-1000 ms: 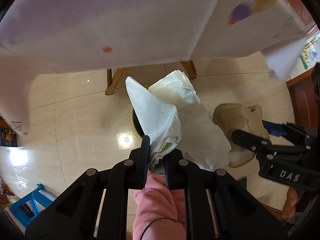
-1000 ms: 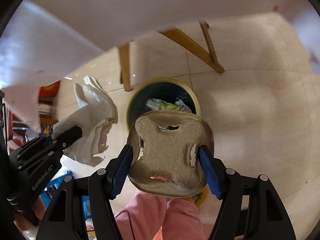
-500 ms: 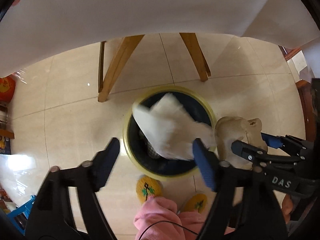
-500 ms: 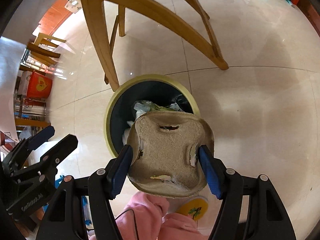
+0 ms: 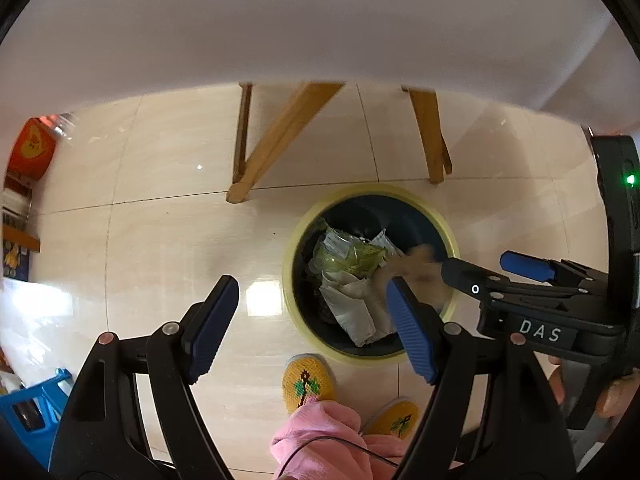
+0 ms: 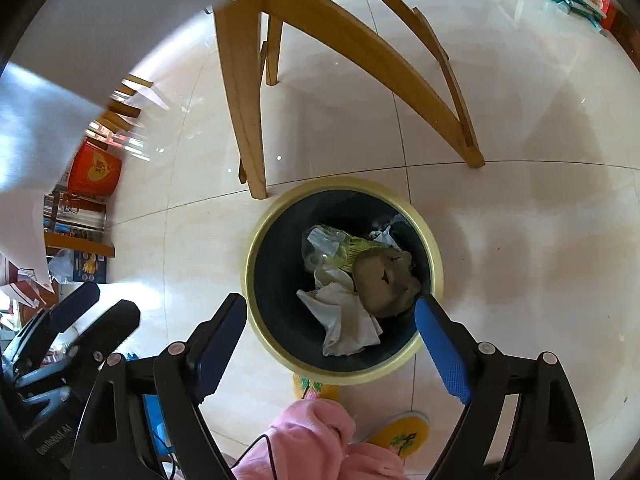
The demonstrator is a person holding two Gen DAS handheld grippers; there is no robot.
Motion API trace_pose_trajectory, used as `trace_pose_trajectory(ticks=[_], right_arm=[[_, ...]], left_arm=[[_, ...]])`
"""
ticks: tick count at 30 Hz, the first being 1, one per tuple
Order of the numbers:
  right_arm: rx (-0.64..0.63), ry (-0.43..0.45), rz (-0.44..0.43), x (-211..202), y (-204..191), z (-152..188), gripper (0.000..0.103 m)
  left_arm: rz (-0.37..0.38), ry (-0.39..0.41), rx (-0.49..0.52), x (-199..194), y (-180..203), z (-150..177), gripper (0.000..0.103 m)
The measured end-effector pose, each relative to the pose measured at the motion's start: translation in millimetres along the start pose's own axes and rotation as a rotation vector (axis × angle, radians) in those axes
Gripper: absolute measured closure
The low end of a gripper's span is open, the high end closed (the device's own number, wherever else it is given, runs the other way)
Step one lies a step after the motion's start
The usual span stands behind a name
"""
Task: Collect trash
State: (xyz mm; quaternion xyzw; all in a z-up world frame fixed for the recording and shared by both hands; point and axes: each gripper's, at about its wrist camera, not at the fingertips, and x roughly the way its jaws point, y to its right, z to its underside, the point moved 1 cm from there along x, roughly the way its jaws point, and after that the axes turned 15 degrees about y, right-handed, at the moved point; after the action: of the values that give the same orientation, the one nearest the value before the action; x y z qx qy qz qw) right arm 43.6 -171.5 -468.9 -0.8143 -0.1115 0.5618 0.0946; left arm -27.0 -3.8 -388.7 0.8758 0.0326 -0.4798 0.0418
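**Materials and finishes around the bin**

Below the open tongs, glossy cream floor tiles (image 6: 520,240) mirror the light. The bin (image 6: 436,276) ahead looks like smooth plastic with a pale yellow rim. Inside lie crumpled white paper (image 6: 344,320), rough matt brown pulp cardboard (image 6: 384,280) and shiny clear wrapper (image 6: 324,248). Beyond stand smooth wooden legs (image 6: 240,100). The right gripper (image 6: 330,344) pads are ribbed blue.
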Motion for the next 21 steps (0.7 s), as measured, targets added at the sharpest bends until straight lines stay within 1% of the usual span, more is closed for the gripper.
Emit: trace_pose_trajectory(ticks=[3,8,17,21], right_arm=[[-0.012,0.002,0.003,-16,-6,0,0.016],[-0.015,0.032,0.012,-54,-11,-3,0.016],[-0.004,0.092,0.021,-137,-35,-27,0.016],[0.01,0.12,0.016,-179,-44,-42,0.016]], left_arm=[[-0.004,0.012,-0.019,-13,-7,-4,0.029],[-0.007,0.02,-0.039,-36,-13,-16,0.029],[0.012,0.035,-0.05,-91,-12,-51,0.029],[0.017,0.026,-0.06,-115,-12,-68,0.029]])
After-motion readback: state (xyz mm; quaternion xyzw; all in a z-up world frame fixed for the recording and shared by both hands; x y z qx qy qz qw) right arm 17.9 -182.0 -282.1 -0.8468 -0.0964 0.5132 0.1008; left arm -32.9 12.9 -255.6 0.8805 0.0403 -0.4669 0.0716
